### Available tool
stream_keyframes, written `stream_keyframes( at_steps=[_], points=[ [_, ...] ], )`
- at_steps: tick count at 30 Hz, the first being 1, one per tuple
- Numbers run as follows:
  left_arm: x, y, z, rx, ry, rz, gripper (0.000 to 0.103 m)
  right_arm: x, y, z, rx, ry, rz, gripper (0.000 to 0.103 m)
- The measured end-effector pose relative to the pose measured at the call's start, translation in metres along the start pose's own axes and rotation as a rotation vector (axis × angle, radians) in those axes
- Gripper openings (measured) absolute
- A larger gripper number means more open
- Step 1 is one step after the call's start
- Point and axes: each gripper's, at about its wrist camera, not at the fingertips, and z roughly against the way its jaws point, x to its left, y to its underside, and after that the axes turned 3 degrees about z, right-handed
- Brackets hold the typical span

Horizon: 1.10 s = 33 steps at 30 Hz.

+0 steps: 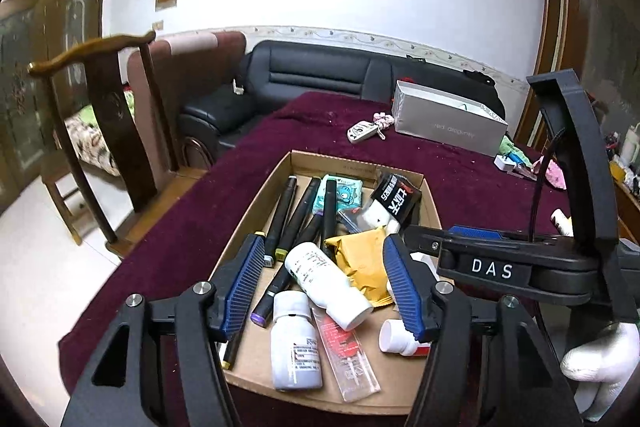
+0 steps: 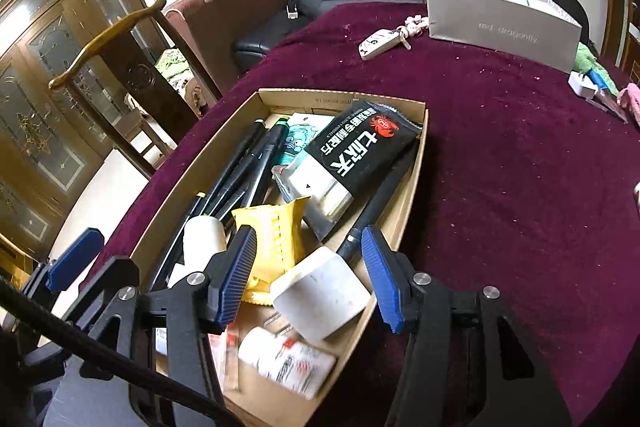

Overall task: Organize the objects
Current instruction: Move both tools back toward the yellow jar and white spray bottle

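A shallow cardboard box (image 1: 256,211) (image 2: 404,203) sits on the maroon tablecloth, filled with black markers (image 1: 285,211), white pill bottles (image 1: 296,343), a yellow packet (image 1: 360,259) (image 2: 276,239), a black snack pouch (image 1: 396,197) (image 2: 360,151) and a white cube-like block (image 2: 320,293). My left gripper (image 1: 324,291) is open and empty, hovering over a lying white bottle (image 1: 326,281). My right gripper (image 2: 308,275) is open and empty above the white block; it also shows in the left wrist view (image 1: 472,243), over the box's right side.
On the cloth beyond the box lie a car key (image 1: 362,131) (image 2: 380,43), a grey carton (image 1: 448,119) (image 2: 500,19) and a white charger (image 2: 582,85). A wooden chair (image 1: 108,123) stands left of the table and a black sofa (image 1: 304,79) behind.
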Motion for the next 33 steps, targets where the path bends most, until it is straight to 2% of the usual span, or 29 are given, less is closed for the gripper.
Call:
stream_keyframes(
  at_steps=[11,19,25,33],
  points=[
    [-0.039,0.001,0.019,-0.026,-0.020,-0.108,0.058,-0.030,0.014,0.031,-0.039,0.018,-0.048,0.054],
    [-0.072,0.002,0.020,-0.015,-0.013,-0.173,0.061,-0.078,0.022,0.054,-0.068,0.056,-0.119,0.054],
    [-0.109,0.006,0.011,0.016,0.013,-0.241,0.061,-0.139,0.027,0.077,-0.100,0.111,-0.215,0.054],
    [-0.159,0.012,-0.003,0.063,0.059,-0.329,0.061,-0.247,0.045,0.125,-0.165,0.209,-0.386,0.054]
  ],
)
